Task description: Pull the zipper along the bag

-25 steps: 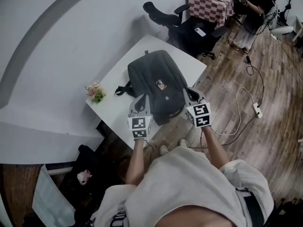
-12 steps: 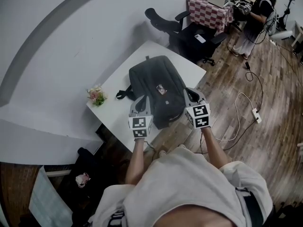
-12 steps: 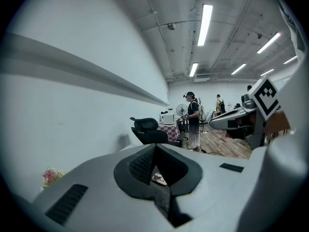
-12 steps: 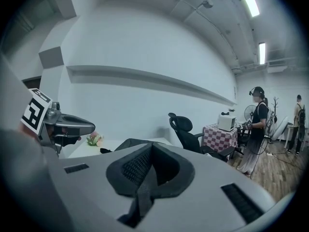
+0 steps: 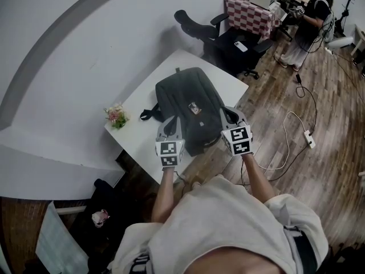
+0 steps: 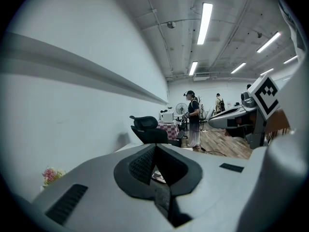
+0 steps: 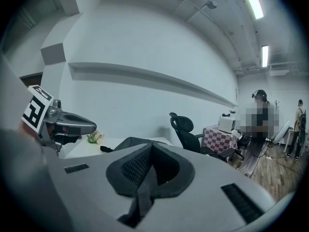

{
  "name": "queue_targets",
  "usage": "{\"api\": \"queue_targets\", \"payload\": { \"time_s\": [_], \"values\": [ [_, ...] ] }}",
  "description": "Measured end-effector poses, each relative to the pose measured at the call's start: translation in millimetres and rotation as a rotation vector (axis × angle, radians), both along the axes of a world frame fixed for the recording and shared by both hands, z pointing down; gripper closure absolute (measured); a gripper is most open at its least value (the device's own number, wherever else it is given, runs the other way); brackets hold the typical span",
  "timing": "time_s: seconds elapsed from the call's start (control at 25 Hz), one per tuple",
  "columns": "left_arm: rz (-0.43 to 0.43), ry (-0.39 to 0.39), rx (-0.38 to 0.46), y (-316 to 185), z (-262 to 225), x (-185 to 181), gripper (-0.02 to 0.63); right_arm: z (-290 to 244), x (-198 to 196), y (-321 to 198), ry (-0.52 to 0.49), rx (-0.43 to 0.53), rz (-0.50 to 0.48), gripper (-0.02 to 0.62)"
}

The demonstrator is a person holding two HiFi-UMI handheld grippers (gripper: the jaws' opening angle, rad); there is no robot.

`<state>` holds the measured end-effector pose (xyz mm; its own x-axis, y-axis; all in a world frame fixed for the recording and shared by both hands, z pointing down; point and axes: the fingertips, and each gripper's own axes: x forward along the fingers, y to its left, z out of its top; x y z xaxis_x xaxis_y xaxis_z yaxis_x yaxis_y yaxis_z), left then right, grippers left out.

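White table (image 5: 227,82) holds one bag (image 5: 185,93), one flower bunch (image 5: 116,115).

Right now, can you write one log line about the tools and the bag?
left tool: shut, empty | right tool: shut, empty | dark grey fabric backpack: flat on white table | no grip yet

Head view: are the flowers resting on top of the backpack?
No, the flowers sit on the white table, apart from the backpack, to its left.
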<state>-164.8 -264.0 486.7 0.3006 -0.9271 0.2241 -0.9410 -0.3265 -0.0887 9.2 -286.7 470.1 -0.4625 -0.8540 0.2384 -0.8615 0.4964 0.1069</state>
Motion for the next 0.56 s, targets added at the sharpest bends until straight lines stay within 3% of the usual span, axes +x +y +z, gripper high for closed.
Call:
{"api": "queue_targets", "payload": {
  "time_s": [0.56],
  "values": [
    [-0.017,0.002,0.003,-1.3,3.5,-6.6,0.580,7.1,-7.1,-1.3,0.008,-0.010,-0.012,0.582]
  ]
}}
